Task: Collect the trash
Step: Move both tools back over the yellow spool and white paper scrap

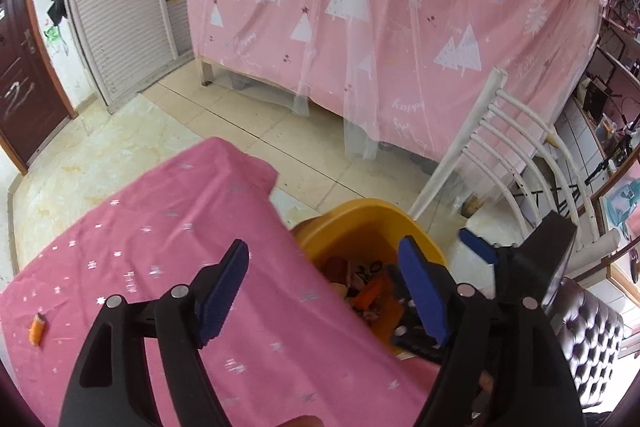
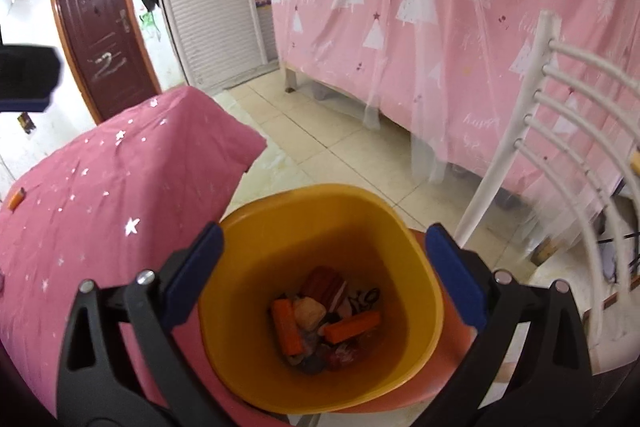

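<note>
Both grippers are spread with nothing between the pads. The right gripper (image 2: 324, 271) is poised over the bin (image 2: 248, 307), whose rim fills the lower centre of the right wrist view; the wrappers (image 2: 324, 323) lie at its bottom, directly between the two fingers. The left gripper (image 1: 324, 291) hangs over the near edge of the cloth (image 1: 160, 247), with the bin seen just right of centre, partly behind its right finger.

One piece of trash (image 1: 37, 330) is left on the cloth, judged to be the next target. In the left wrist view it lies at the lower left, well apart from the left gripper and left of its left finger. In the right wrist view it is seen at the far left edge, far from the right gripper.

To do the step well, the left gripper is best swung to the left, kept wide, and lowered so that the piece is straddled across its narrow side. The cloth should not be pinched with it; a shallow, light closing is advised. The bin should be left undisturbed.
</note>
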`<state>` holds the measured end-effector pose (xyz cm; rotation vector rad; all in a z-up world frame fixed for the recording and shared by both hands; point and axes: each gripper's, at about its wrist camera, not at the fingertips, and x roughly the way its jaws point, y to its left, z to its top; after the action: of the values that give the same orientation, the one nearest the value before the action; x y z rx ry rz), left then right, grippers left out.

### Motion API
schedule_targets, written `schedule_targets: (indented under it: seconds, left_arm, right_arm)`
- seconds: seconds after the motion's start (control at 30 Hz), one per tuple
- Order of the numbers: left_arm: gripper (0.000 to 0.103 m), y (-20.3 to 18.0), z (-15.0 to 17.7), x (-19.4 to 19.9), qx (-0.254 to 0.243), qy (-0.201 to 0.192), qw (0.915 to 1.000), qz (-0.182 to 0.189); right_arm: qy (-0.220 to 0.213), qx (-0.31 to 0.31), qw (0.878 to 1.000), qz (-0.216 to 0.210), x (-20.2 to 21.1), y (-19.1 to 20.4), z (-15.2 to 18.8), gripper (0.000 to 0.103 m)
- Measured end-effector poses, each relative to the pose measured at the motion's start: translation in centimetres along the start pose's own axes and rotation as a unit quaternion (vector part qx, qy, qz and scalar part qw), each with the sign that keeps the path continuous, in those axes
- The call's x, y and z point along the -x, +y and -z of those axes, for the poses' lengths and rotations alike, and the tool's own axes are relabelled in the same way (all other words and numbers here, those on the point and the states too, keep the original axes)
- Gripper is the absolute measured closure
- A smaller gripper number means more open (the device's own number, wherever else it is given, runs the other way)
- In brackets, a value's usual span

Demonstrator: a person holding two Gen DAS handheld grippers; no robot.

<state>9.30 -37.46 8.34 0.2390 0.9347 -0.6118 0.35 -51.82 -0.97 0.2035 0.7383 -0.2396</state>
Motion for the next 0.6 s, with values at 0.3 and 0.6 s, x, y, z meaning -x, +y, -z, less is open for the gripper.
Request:
schedule_targets:
  seconds: [0.3,0.6]
  left_arm:
    - [0.028,6.0,2.5,5.6,0.015,-0.038,0.9991,-0.01]
    - [0.027,15.4,6.0,9.6,0.087,-0.052,0.9937,-0.048]
  right_arm:
    - [0.002,0.011,1.0,0.021,1.6,2.7,-2.1,0.006]
    - [-0.02,0.028,0.999,-0.01,3.8,7.3,-3.8,0.006]
